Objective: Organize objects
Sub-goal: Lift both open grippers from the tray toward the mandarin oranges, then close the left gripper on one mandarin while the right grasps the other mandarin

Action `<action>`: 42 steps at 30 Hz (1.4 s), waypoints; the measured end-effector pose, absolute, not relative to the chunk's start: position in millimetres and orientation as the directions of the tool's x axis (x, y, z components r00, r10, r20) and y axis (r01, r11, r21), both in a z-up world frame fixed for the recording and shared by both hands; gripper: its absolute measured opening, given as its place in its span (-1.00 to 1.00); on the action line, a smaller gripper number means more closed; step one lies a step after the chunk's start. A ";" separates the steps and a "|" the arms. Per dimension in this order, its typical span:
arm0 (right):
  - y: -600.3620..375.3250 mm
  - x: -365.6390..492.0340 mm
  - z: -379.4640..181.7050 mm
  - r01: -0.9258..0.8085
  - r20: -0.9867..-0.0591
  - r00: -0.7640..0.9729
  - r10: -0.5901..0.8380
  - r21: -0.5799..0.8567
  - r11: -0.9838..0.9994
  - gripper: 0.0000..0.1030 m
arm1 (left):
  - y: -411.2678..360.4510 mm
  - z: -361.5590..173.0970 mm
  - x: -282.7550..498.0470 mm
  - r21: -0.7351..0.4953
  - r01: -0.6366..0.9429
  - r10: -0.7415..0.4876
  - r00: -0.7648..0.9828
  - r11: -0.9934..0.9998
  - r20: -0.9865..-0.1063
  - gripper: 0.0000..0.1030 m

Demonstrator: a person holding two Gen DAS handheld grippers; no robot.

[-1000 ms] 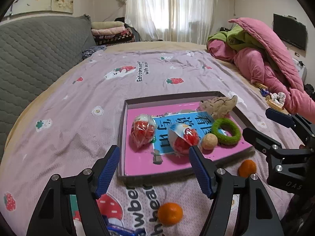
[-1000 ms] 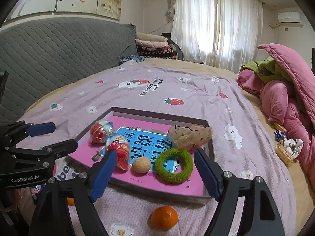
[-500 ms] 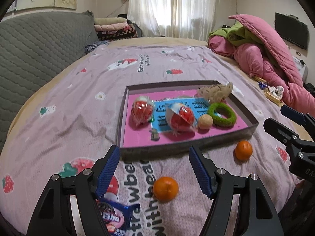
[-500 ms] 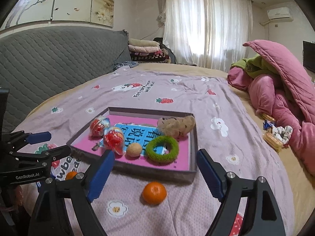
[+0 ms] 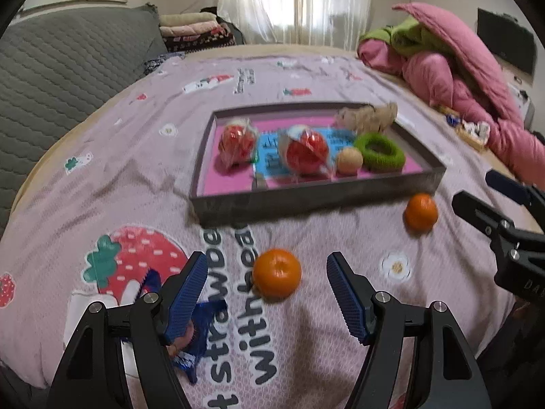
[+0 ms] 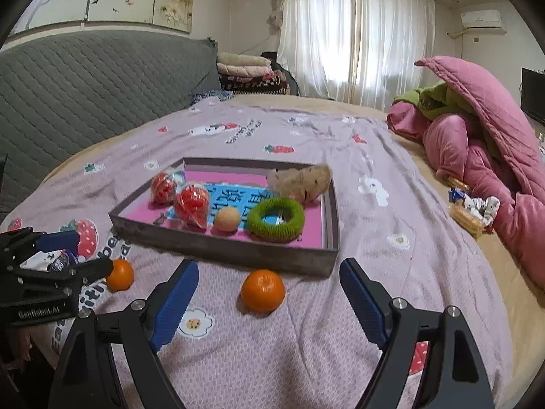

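Approach step: left gripper [image 5: 267, 294] and right gripper [image 6: 269, 301], jaws spread and empty, each line up on a tangerine [image 5: 276, 273] on the bed (tray [image 5: 306, 201] just behind); next, lower and clamp.

Two matching hand-held tools, black frames with blue finger pads

The left tool [image 5: 267, 289] has two matt black arms of angular, cut-out plates, each ending in a finger [image 5: 185, 300] faced with a ribbed dark-blue pad, and round silver screw heads sit at the arm joints. The right tool [image 6: 269, 298] is built the same way: black skeletal arms, ribbed blue pads on the fingers [image 6: 362, 301], silver screws at the pivots. Seen from the side in the right wrist view, the left tool's black body carries white lettering that reads roughly "GenRobot.AI"; in the left wrist view the right tool's body shows faint pale letters, too cropped to read whole.
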State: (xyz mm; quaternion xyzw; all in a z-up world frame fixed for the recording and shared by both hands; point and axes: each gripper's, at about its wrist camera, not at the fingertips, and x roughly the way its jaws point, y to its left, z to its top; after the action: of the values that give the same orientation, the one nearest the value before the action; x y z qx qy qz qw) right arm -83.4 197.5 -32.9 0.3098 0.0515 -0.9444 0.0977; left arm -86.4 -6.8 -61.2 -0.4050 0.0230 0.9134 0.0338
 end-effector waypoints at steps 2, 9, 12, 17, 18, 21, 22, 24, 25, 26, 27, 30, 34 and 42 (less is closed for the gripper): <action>195.7 -84.5 -38.5 0.217 -0.607 -0.782 -0.144 -0.047 -0.975 0.64 | -5.1 -68.0 -85.8 0.009 -0.084 0.049 -0.658 -0.996 -0.751 0.43; 191.4 -90.1 -55.0 0.224 -0.643 -0.754 -0.133 -0.061 -0.973 0.64 | -4.4 -82.8 -90.0 -0.009 -0.083 0.060 -0.638 -0.996 -0.768 0.43; 192.2 -93.2 -61.4 0.220 -0.653 -0.746 -0.129 -0.059 -0.974 0.64 | -5.4 -86.7 -93.1 -0.020 -0.080 0.067 -0.640 -0.997 -0.766 0.43; 191.4 -101.8 -71.6 0.208 -0.674 -0.730 -0.115 -0.059 -0.976 0.64 | -3.8 -93.1 -100.0 -0.041 -0.079 0.082 -0.635 -0.996 -0.768 0.43; 190.6 -103.9 -74.1 0.210 -0.680 -0.724 -0.116 -0.057 -0.976 0.64 | -3.2 -94.6 -101.2 -0.039 -0.077 0.080 -0.636 -0.996 -0.768 0.43; 188.3 -109.5 -78.3 0.205 -0.687 -0.718 -0.107 -0.063 -0.977 0.64 | -2.8 -97.8 -103.9 -0.039 -0.072 0.076 -0.639 -0.997 -0.766 0.43; 188.6 -111.7 -79.1 0.204 -0.690 -0.716 -0.106 -0.062 -0.977 0.64 | -3.2 -98.4 -104.8 -0.043 -0.069 0.077 -0.640 -0.997 -0.764 0.43; 188.0 -115.9 -81.5 0.198 -0.695 -0.712 -0.099 -0.063 -0.978 0.57 | -4.7 -99.0 -107.0 -0.054 -0.063 0.082 -0.644 -0.997 -0.761 0.43; 187.8 -117.7 -82.8 0.198 -0.700 -0.708 -0.097 -0.065 -0.978 0.50 | -5.1 -100.1 -108.9 -0.058 -0.059 0.083 -0.642 -0.997 -0.762 0.43; 187.4 -119.6 -84.7 0.196 -0.705 -0.703 -0.090 -0.070 -0.978 0.42 | -5.0 -101.2 -110.4 -0.061 -0.058 0.084 -0.640 -0.996 -0.764 0.43; 186.9 -121.5 -87.1 0.197 -0.712 -0.697 -0.088 -0.073 -0.978 0.36 | -4.0 -101.9 -111.2 -0.062 -0.060 0.086 -0.639 -0.996 -0.765 0.43; 184.7 -124.3 -92.2 0.204 -0.726 -0.682 -0.083 -0.080 -0.976 0.15 | 0.0 -105.3 -112.5 -0.056 -0.065 0.085 -0.632 -0.996 -0.770 0.32; 180.5 -126.1 -95.4 0.220 -0.731 -0.677 -0.085 -0.091 -0.971 -0.08 | 2.5 -107.8 -116.4 -0.056 -0.063 0.083 -0.629 -0.996 -0.773 0.08; 177.8 -123.4 -96.5 0.230 -0.721 -0.687 -0.086 -0.104 -0.967 -0.22 | 0.6 -107.8 -118.1 -0.071 -0.059 0.092 -0.631 -0.996 -0.770 -0.26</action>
State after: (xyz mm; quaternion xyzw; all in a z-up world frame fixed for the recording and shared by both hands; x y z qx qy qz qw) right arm -123.4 177.8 -96.5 0.3859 0.0937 -0.9137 0.0865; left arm -118.1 0.6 -107.8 -0.4276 -0.0194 0.9028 0.0418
